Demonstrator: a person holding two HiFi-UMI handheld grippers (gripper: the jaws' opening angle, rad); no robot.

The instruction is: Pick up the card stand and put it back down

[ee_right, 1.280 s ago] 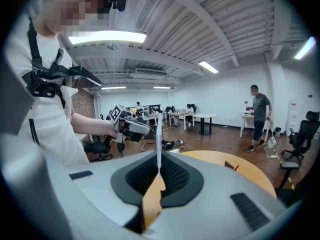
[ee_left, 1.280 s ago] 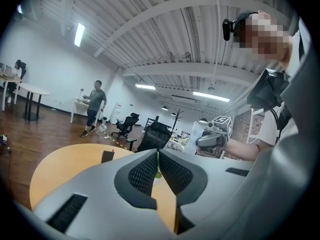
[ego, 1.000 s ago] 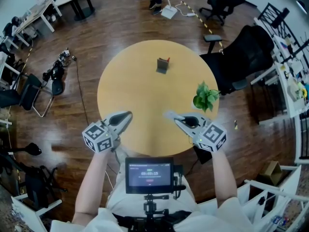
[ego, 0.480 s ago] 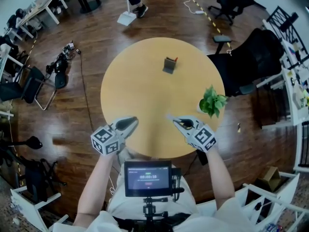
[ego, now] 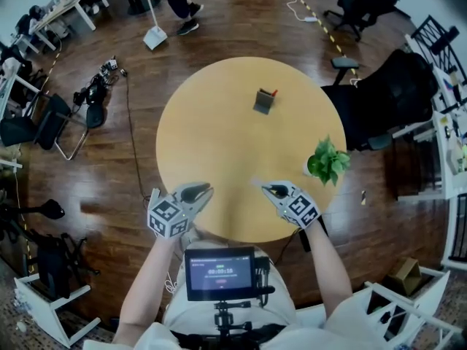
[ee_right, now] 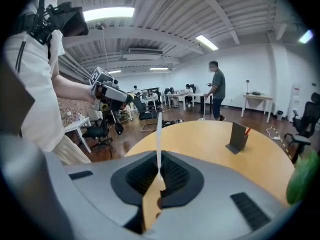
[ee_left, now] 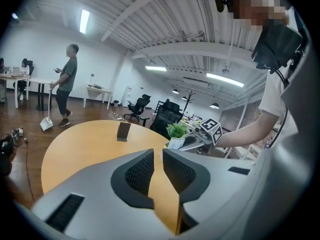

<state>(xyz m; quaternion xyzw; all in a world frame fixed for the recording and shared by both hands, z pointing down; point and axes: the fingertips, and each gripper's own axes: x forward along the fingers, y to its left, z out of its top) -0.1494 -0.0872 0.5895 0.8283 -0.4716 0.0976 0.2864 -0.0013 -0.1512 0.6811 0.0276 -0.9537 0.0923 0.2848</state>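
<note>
At the round table's (ego: 211, 137) near edge, the left gripper (ego: 206, 189) shows its jaws a slit apart and empty, the right gripper (ego: 264, 188) pinches a thin white card (ee_right: 158, 139), and the card stand (ego: 265, 101) stands upright far beyond both.

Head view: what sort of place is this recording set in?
Probably an open-plan office or lab: a wood floor, a round table, black office chairs beside it, and desks at the far edge.
</note>
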